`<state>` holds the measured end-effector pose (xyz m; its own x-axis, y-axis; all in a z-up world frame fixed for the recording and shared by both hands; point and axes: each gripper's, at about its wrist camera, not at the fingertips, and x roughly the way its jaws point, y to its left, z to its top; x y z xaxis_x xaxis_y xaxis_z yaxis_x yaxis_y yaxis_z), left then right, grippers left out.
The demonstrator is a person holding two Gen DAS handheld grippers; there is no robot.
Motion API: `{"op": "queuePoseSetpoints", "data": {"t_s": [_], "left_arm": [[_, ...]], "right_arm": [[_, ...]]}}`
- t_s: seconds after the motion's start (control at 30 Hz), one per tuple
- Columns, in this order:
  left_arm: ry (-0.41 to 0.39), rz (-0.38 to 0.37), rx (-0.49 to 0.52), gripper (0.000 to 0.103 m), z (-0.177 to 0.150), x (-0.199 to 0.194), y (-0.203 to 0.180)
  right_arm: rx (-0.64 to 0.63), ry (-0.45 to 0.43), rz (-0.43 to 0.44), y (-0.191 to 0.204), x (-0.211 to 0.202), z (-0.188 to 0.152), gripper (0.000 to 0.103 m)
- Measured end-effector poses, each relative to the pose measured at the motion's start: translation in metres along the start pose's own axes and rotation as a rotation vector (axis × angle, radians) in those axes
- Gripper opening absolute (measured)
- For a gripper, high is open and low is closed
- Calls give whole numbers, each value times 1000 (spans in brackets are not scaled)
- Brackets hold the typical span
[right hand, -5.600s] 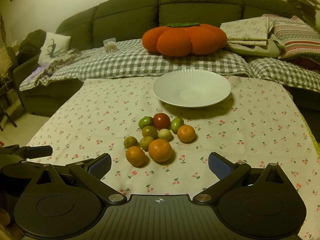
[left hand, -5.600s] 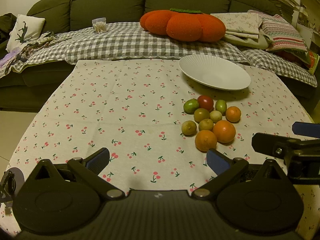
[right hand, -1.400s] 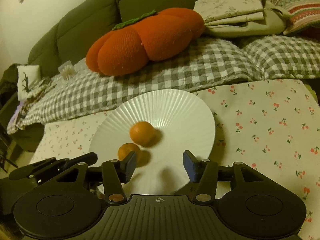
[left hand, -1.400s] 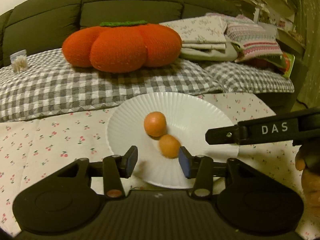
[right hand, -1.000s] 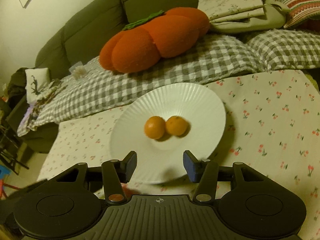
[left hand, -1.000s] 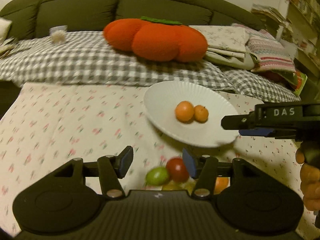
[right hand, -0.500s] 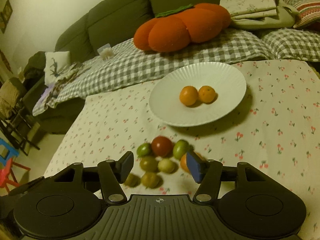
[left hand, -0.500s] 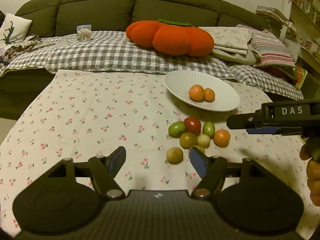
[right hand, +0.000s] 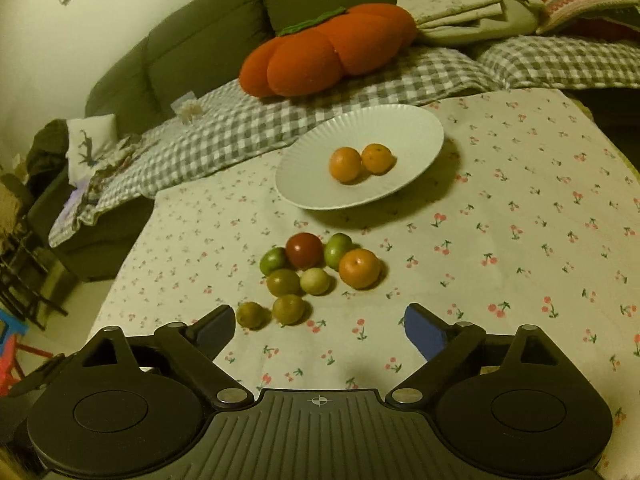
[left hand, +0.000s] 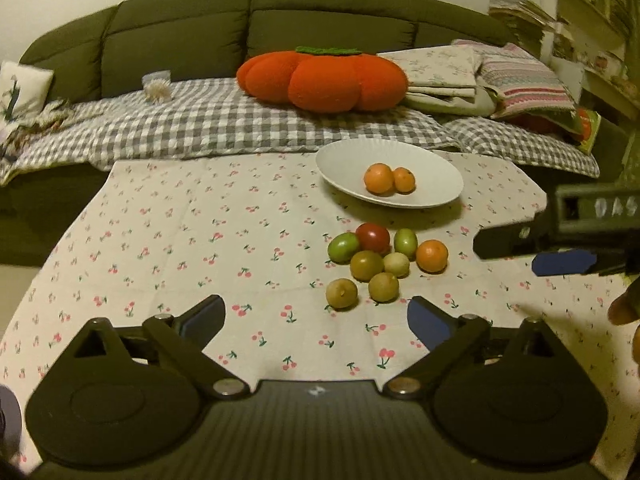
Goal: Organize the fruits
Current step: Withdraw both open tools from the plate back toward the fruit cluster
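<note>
**Two oranges plated, eight fruits left loose: roll risk on the next pick**

Fruit pile (right hand: 316, 276) sat on the tablecloth (right hand: 520, 208), just in front of the plate (right hand: 312, 196) and apart from it. Eight pieces, mostly touching: one orange (right hand: 359, 268) on the right edge, a dark red fruit (right hand: 305, 250) at the back between two green ones, four dull yellow-green ones nearer the camera. All round, smooth-skinned, small. Two more oranges (right hand: 361, 162) lay side by side, touching, in the plate's middle.

Risks, as I judged them:
- Round fruit packed tight, so a finger coming into the pile would likely nudge a neighbour and set it rolling across the cloth (nothing there to stop it).
- The lone orange touched a green fruit; approach from the open right side looked safer.
- The plate was shallow; a fruit dropped from height could knock the two oranges or roll out over the rim.
- Both tools aimed at the same pile; the right one crossed the left wrist view close by, so a clash was possible.

Left gripper (left hand: 316, 316) and right gripper (right hand: 320, 326) both had jaws just opened to wide spread, nothing between them, each short of the pile.
</note>
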<state>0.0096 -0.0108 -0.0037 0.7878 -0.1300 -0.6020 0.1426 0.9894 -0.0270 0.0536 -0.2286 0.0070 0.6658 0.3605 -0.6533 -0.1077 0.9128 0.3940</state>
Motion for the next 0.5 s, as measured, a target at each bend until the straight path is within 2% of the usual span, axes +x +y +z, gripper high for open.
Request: {"op": "queuePoseSetpoints", "data": {"t_s": [0.17, 0.3, 0.5], "left_arm": [[11, -15, 8, 100, -2, 12, 6], [30, -18, -24, 100, -5, 24, 12], [27, -29, 5, 100, -10, 34, 6]], "right_arm": [[41, -21, 22, 0, -10, -1, 98], [54, -24, -2, -5, -10, 0, 99], [116, -18, -21, -20, -10, 3, 99]]}}
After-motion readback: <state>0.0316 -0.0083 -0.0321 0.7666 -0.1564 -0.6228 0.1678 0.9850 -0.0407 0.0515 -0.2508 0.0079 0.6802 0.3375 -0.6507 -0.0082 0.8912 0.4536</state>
